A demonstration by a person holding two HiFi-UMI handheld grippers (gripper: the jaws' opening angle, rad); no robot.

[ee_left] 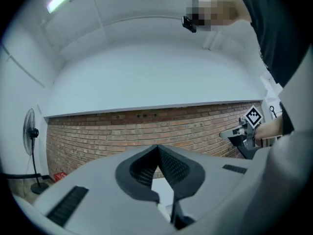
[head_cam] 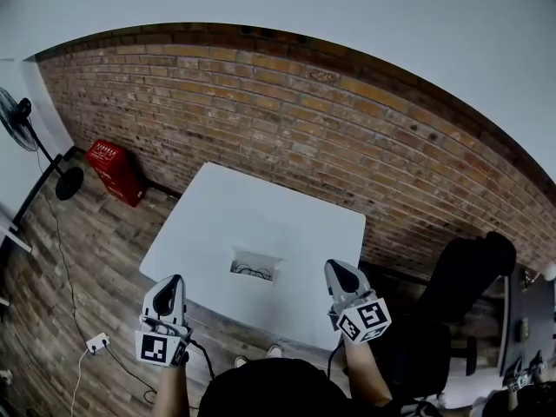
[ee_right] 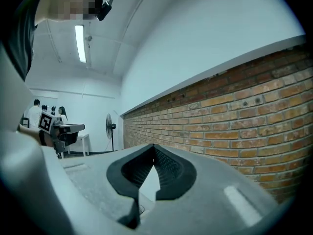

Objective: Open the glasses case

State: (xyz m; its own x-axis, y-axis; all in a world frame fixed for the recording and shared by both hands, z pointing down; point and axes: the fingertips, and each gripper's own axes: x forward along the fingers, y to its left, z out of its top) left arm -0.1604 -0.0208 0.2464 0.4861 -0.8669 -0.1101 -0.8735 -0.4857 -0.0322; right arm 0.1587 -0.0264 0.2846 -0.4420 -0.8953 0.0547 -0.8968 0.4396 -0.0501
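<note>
Apparently not begun: left gripper (head_cam: 174, 282) and right gripper (head_cam: 340, 270) are pressed together, empty; no glasses case visible on the table (head_cam: 261, 211)

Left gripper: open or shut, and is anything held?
Shut and empty: the grey left gripper shows its ribbed black pads meeting at the tips, nothing between them.

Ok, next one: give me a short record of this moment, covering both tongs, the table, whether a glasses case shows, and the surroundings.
left tongs: shut, nothing between them, held in the air near the table's front edge
right tongs: shut, nothing between them, also in the air
table: white, with a cable opening near its front
glasses case: not visible in any view
floor: red crate by the brick wall, standing fan at left
task state: not started, by what shows
</note>
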